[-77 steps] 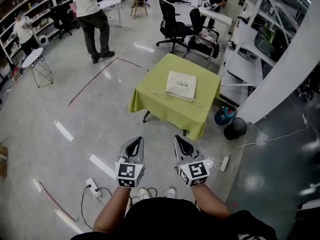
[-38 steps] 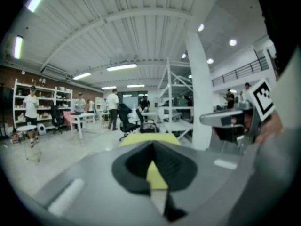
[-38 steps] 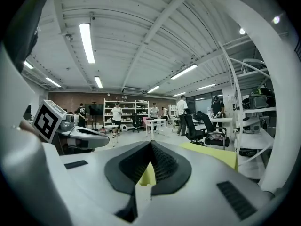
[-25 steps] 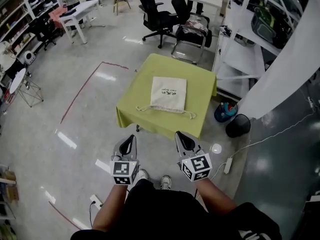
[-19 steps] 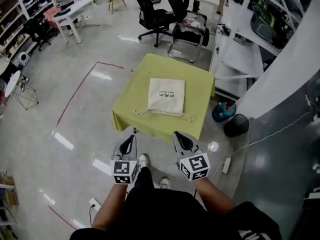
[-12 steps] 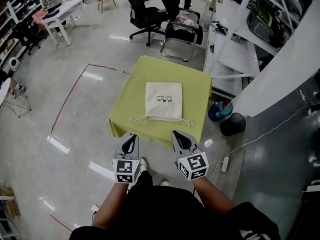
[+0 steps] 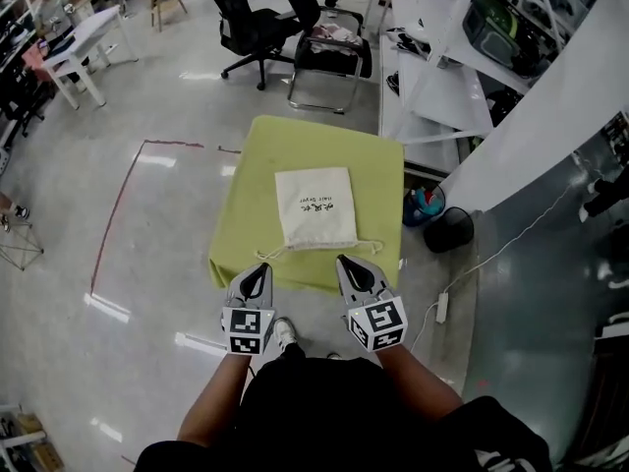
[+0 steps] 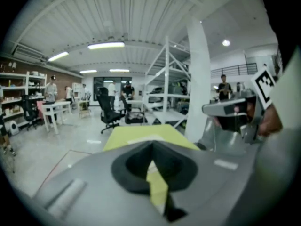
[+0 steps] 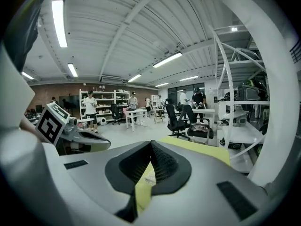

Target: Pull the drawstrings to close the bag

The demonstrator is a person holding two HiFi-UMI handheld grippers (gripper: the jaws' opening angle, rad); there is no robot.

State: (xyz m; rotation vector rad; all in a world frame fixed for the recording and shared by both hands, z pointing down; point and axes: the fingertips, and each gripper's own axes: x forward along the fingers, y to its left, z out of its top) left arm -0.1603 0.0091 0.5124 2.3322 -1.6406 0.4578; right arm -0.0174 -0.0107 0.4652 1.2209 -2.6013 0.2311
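Pose: left claw [image 7: 259,268], right claw [image 7: 344,262] side by side, closed, empty, pointing at table [image 7: 246,254].

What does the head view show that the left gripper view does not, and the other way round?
Only the head view: the cream cloth drawstring bag seen plainly, lying flat, its cords at the near edge, and the black round bin on the floor. Only the left gripper view: the ribbed ceiling with long light strips. Both: the table under the yellow-green cloth, the black office chair beyond it, the white pillar, and the left gripper and right gripper, both shut and holding nothing.
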